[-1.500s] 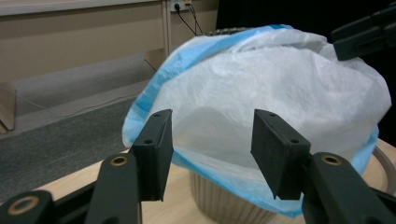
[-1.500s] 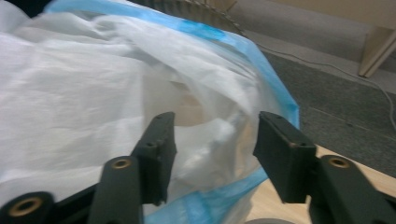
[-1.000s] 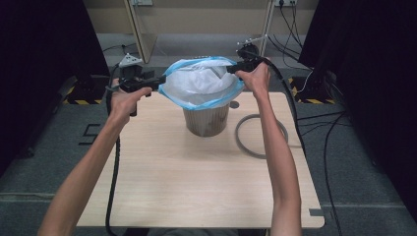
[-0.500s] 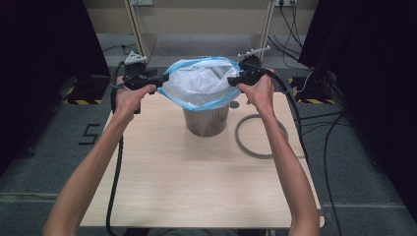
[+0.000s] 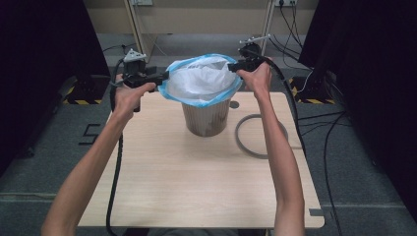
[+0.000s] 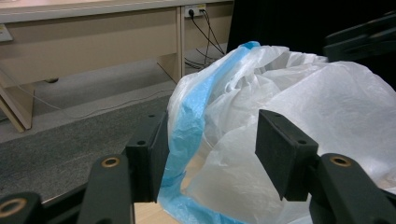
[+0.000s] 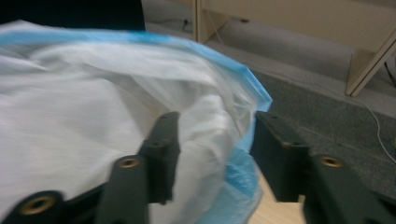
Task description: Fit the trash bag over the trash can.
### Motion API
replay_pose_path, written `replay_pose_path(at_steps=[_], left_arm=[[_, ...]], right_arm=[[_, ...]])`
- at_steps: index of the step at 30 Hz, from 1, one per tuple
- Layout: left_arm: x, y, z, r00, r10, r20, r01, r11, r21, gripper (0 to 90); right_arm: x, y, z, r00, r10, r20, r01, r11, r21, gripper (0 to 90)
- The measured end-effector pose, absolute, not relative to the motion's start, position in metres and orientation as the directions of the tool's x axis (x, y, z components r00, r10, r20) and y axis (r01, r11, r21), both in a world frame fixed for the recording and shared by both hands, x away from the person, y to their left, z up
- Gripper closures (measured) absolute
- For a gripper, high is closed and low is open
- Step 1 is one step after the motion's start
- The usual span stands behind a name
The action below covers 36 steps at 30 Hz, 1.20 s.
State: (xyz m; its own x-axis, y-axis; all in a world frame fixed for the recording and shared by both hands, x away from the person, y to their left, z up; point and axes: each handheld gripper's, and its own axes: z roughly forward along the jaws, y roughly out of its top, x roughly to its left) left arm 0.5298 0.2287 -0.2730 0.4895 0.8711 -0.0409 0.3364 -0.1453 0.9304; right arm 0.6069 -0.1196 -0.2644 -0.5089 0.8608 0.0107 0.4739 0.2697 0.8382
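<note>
Blue-hemmed bag (image 5: 201, 81) rim at upper centre lies between half-open jaws of left gripper (image 5: 162, 77) and right gripper (image 5: 232, 65), ungripped.

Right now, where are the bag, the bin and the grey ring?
bag (image 5: 199, 81), high view, on its white crumpled middle.
bin (image 5: 206, 118), high view, on its brown side wall below the bag.
grey ring (image 5: 241, 142), high view, on its left curve, lying on the table.

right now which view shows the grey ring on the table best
The high view: the grey ring lies whole and flat on the table, right of the bin. The two gripper views look at the bag, so they add nothing on it.
</note>
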Motion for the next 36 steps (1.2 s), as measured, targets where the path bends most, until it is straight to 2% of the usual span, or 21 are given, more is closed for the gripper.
replay_pose_path(at_steps=[6,10,13,17,26,29,31,33,36], left_arm=[[0.530,0.225,-0.274,0.491,0.870,-0.043,0.341,-0.146,0.929,43.9],[0.529,0.221,-0.274,0.500,0.865,-0.038,0.339,-0.155,0.928,43.8],[0.529,0.222,-0.275,0.500,0.865,-0.044,0.343,-0.152,0.927,42.8],[0.530,0.226,-0.275,0.491,0.870,-0.045,0.342,-0.146,0.928,42.6],[0.530,0.227,-0.275,0.489,0.871,-0.043,0.347,-0.149,0.926,42.0],[0.530,0.226,-0.275,0.490,0.871,-0.045,0.346,-0.147,0.926,41.9],[0.530,0.226,-0.275,0.490,0.871,-0.041,0.347,-0.152,0.925,41.8],[0.532,0.227,-0.275,0.486,0.873,-0.046,0.347,-0.144,0.927,41.8],[0.534,0.229,-0.278,0.479,0.876,-0.055,0.357,-0.137,0.924,41.7]], right_arm=[[0.557,-0.103,-0.250,-0.559,0.829,-0.001,0.437,0.296,0.849,36.3],[0.541,-0.094,-0.260,-0.557,0.829,-0.059,0.440,0.354,0.826,33.9],[0.545,-0.096,-0.269,-0.526,0.845,-0.094,0.466,0.379,0.800,33.9],[0.556,-0.105,-0.278,-0.501,0.862,-0.081,0.495,0.362,0.790,37.4],[0.602,-0.121,-0.286,-0.509,0.861,-0.005,0.524,0.314,0.792,48.9],[0.616,-0.126,-0.286,-0.509,0.861,0.026,0.530,0.289,0.797,48.4],[0.617,-0.128,-0.283,-0.504,0.863,0.037,0.531,0.276,0.802,44.8],[0.607,-0.127,-0.276,-0.510,0.859,0.041,0.508,0.262,0.821,39.3],[0.584,-0.124,-0.268,-0.524,0.852,0.011,0.472,0.279,0.836,35.6]])
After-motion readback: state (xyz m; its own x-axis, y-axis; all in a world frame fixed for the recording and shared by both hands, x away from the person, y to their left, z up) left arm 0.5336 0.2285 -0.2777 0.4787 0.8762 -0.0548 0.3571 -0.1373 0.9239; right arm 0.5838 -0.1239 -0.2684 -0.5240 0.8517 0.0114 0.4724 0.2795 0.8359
